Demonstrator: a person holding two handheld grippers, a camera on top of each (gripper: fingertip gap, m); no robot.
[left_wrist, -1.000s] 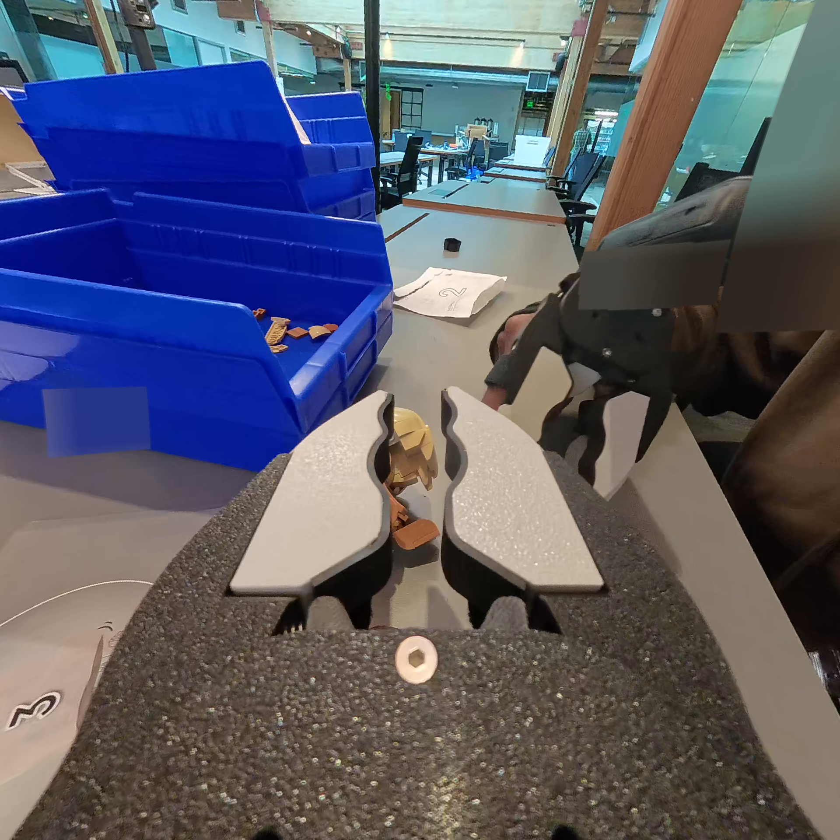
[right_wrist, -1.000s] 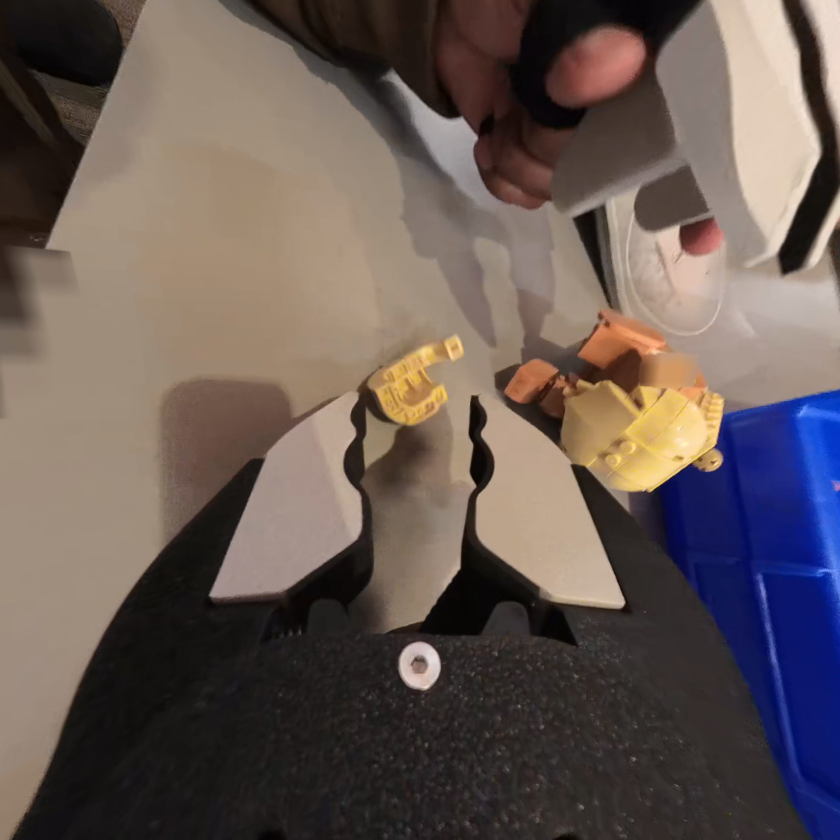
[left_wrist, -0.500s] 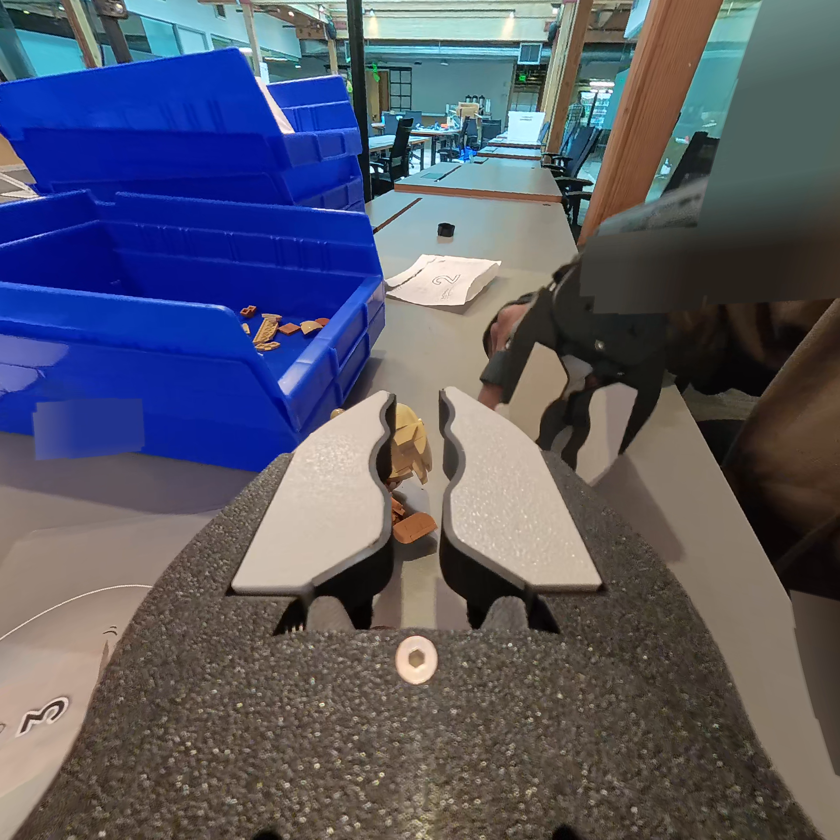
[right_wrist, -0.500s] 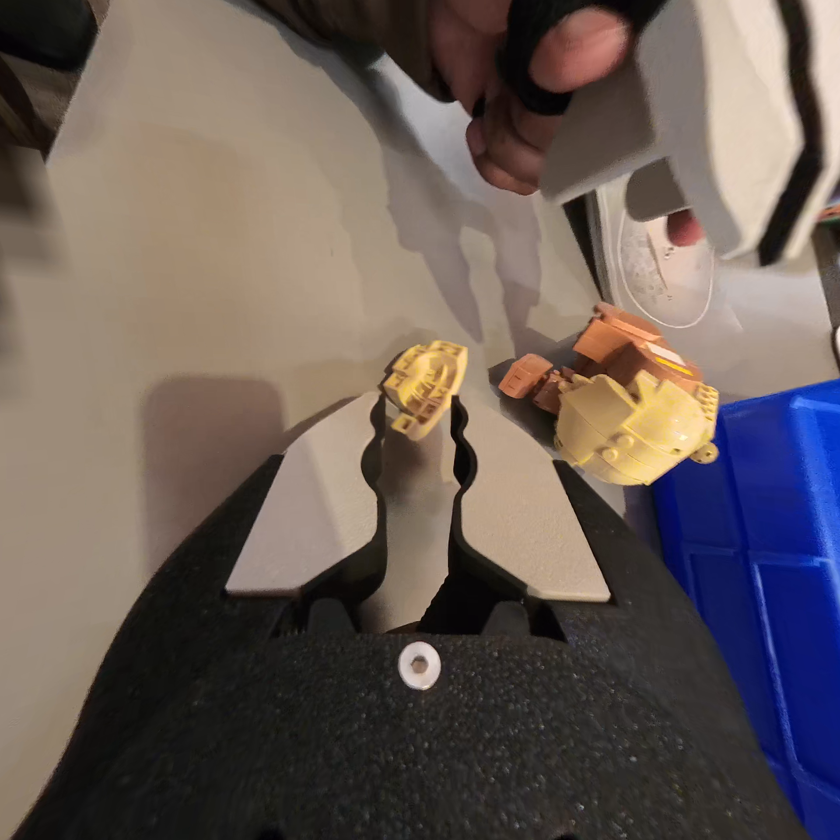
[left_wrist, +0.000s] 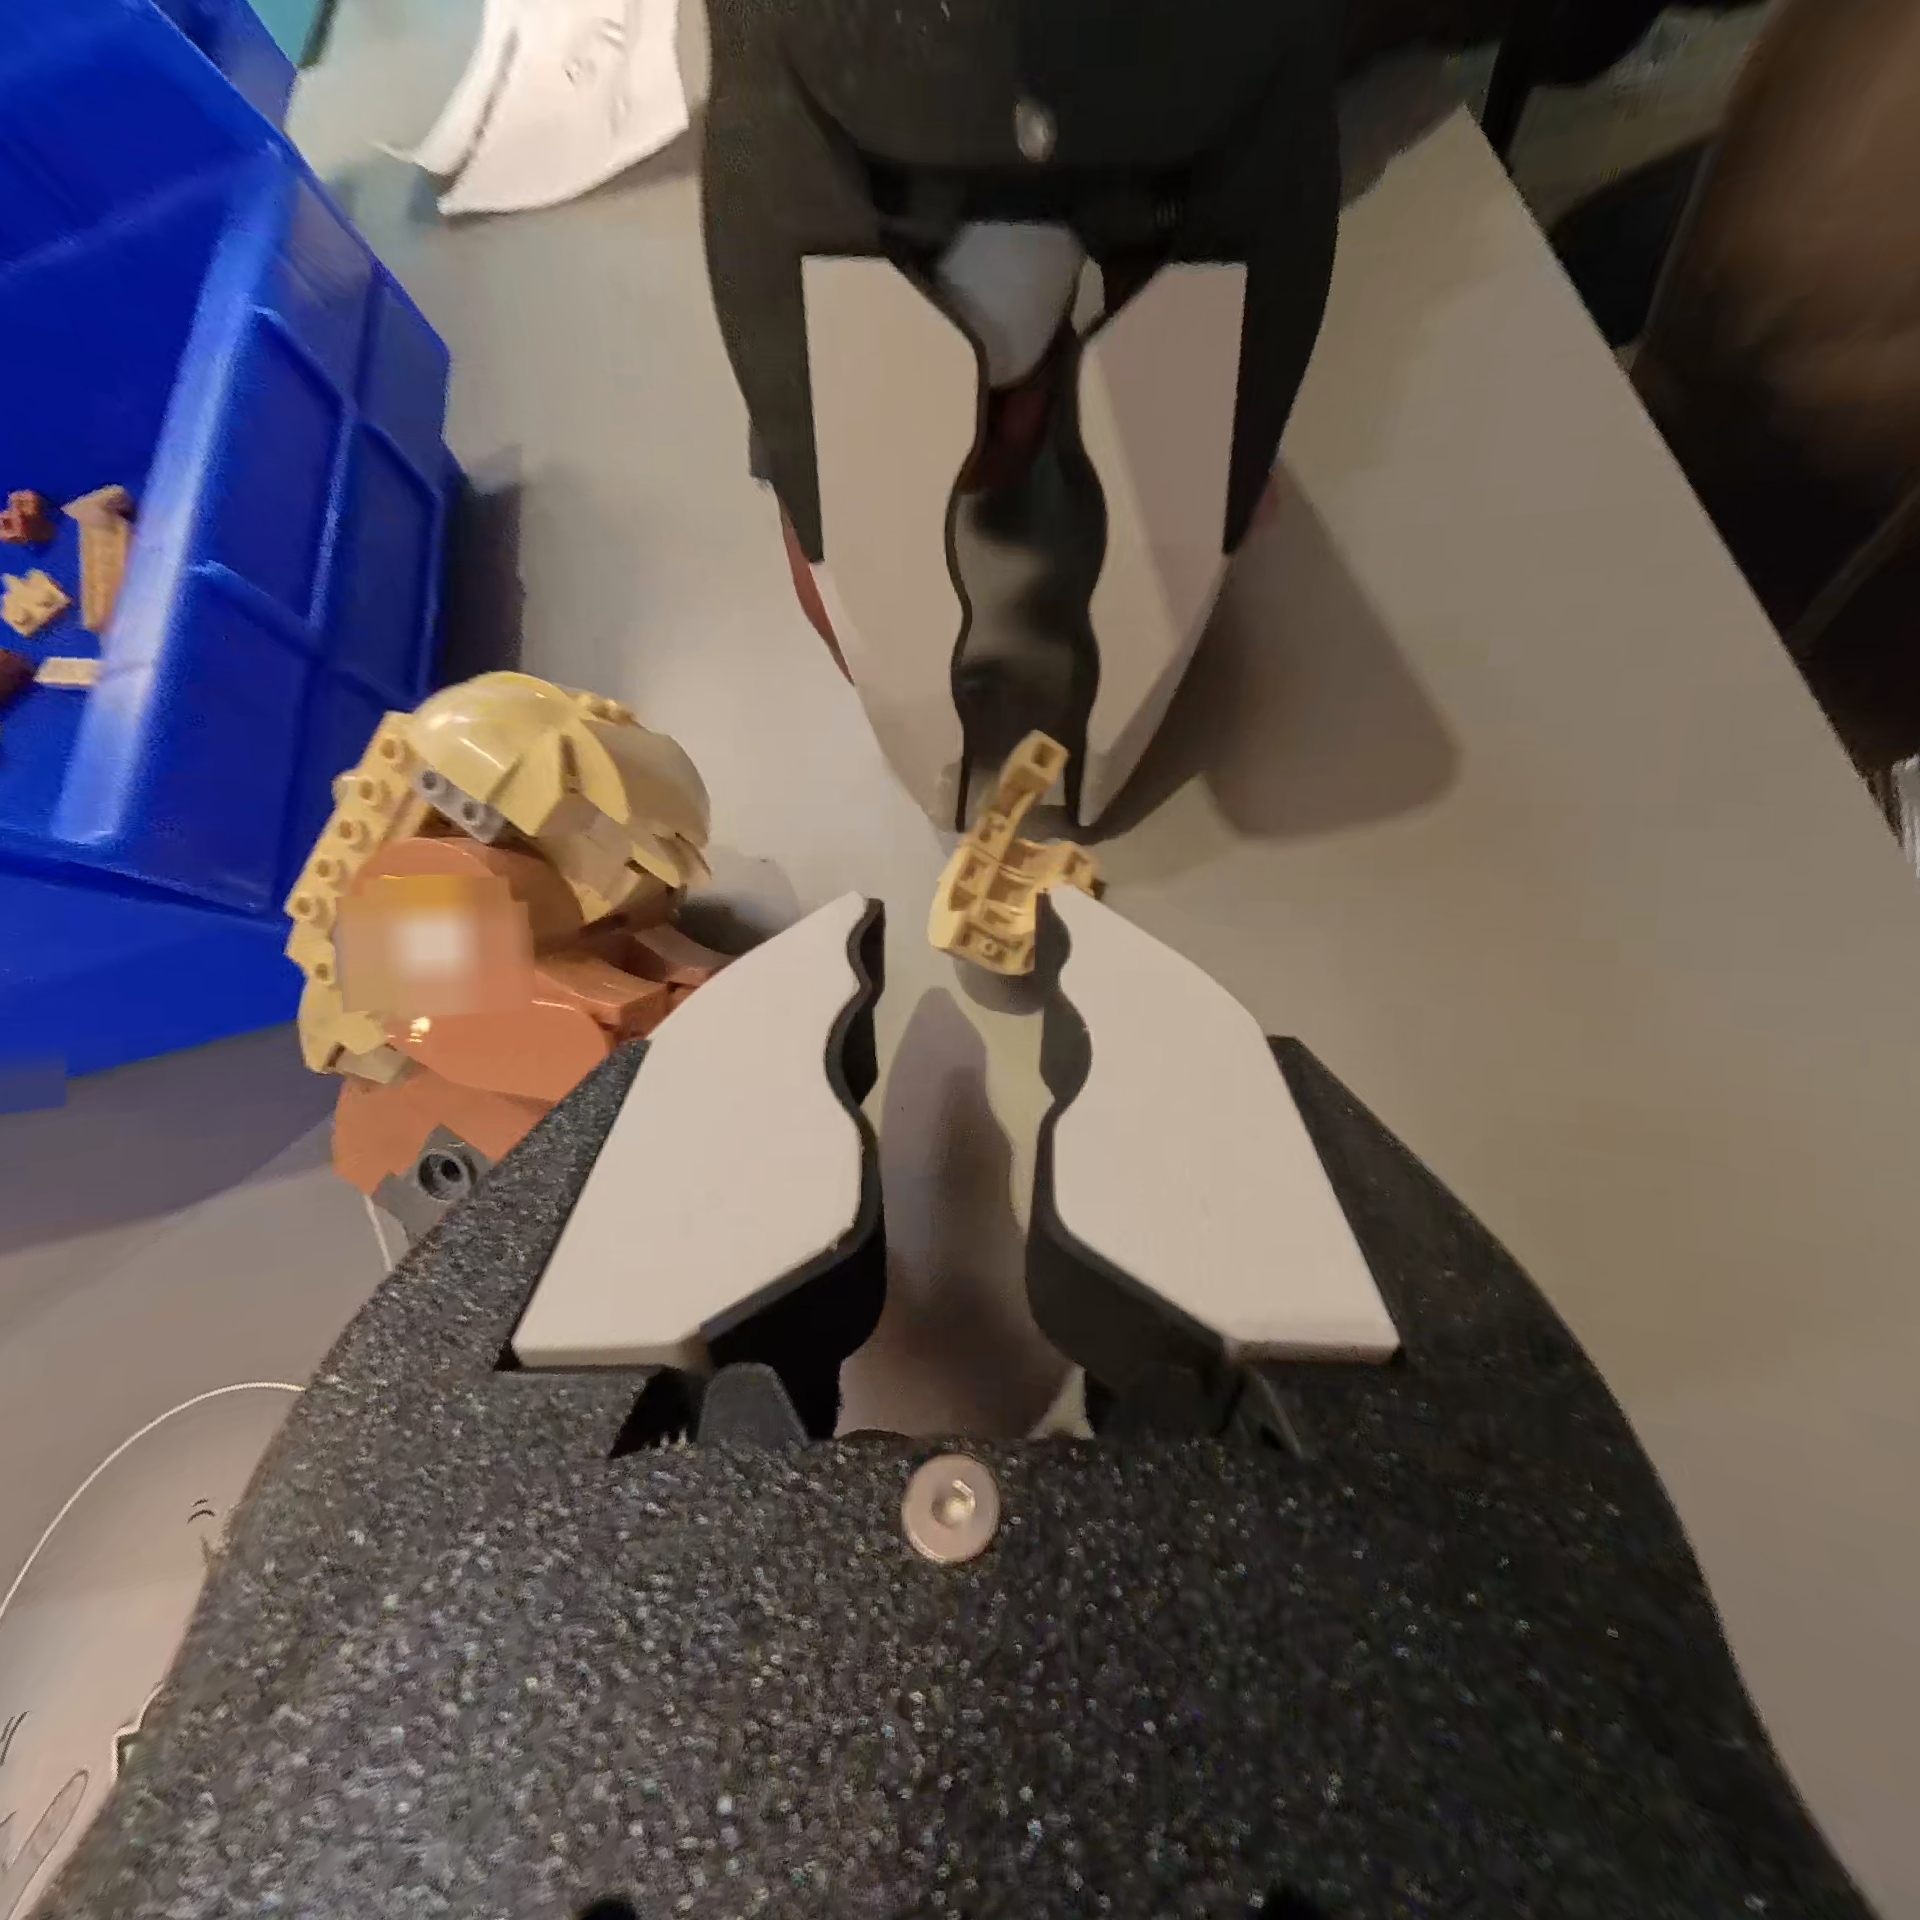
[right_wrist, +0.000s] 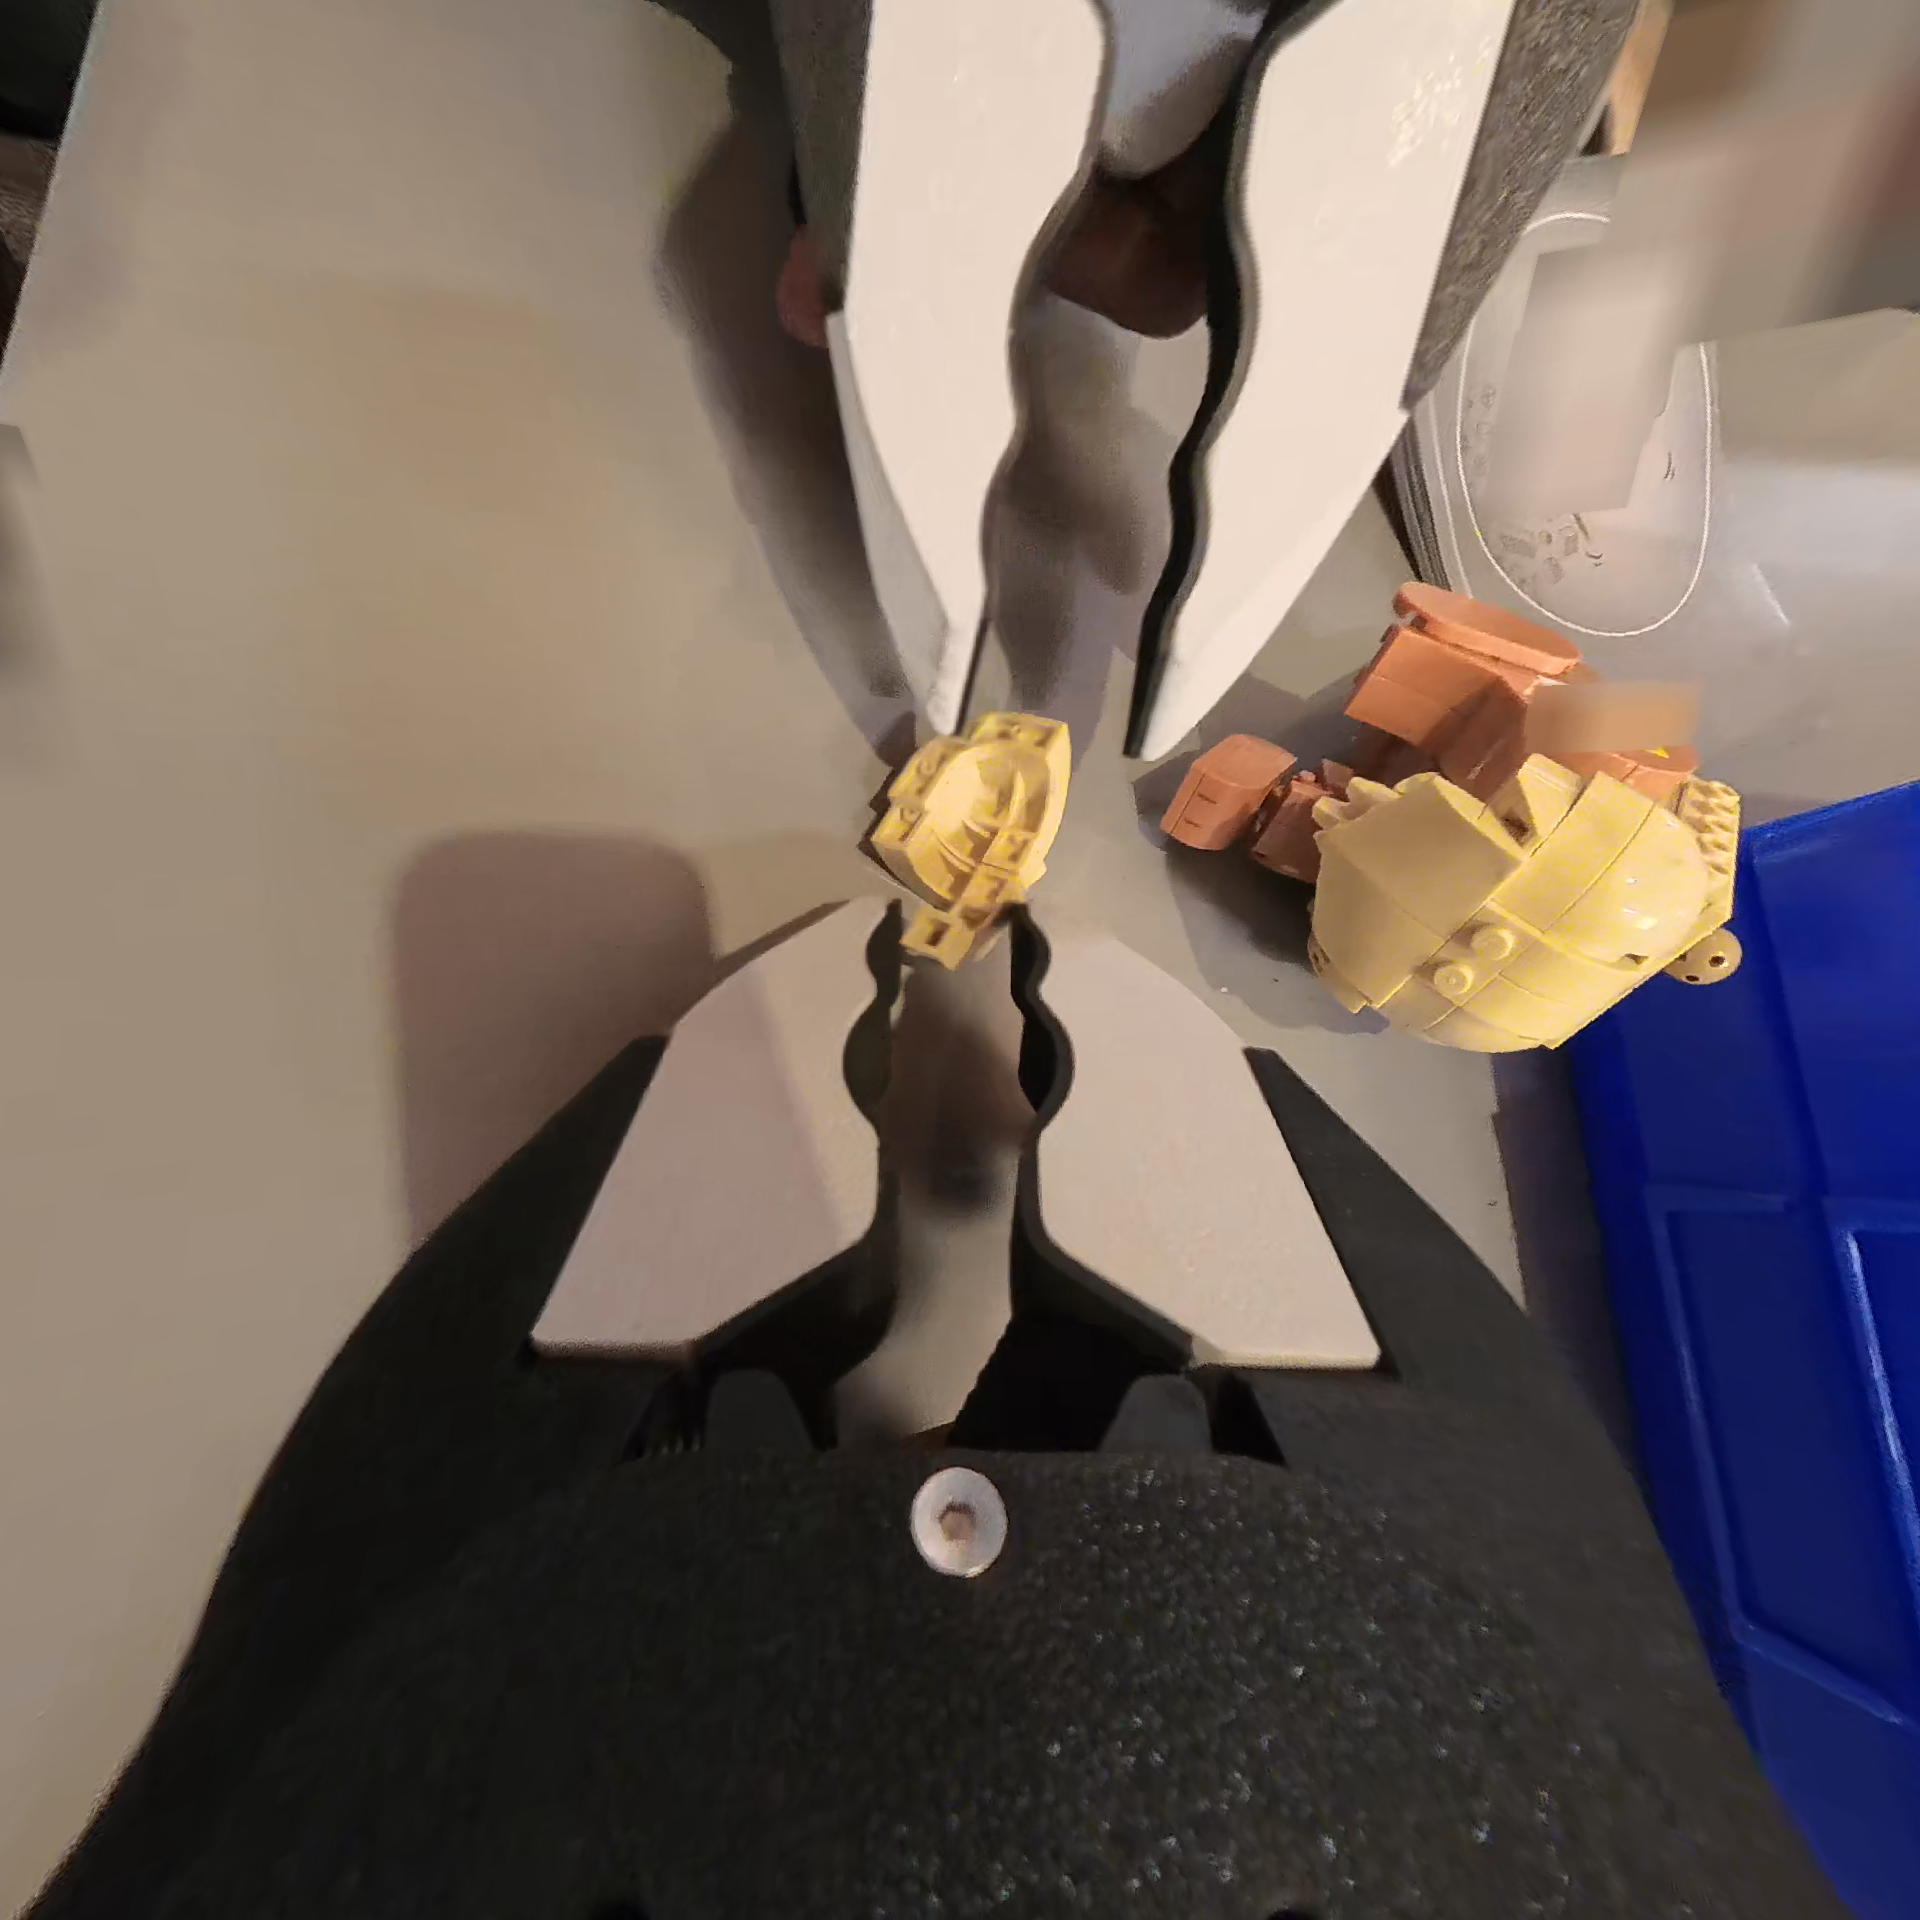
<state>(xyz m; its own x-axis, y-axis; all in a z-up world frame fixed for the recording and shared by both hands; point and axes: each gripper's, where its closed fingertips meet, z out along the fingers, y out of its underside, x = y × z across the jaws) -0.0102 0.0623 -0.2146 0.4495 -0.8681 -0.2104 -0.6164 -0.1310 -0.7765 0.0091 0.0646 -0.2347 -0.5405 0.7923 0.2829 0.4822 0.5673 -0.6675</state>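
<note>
between both grippers: tan brick piece (right_wrist: 971, 831)

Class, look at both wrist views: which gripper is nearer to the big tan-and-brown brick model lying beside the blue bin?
Left. The left gripper has the brick model right beside its finger; the right gripper, opposite, is farther from it and pinches a small tan piece.

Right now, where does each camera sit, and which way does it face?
Left wrist view: on the left gripper, looking down its fingers at the tan piece, with the right gripper opposite.
Right wrist view: on the right gripper, facing back at the same piece and the left gripper.
Shared: both grippers, piece, brick model, blue bin, table.
</note>
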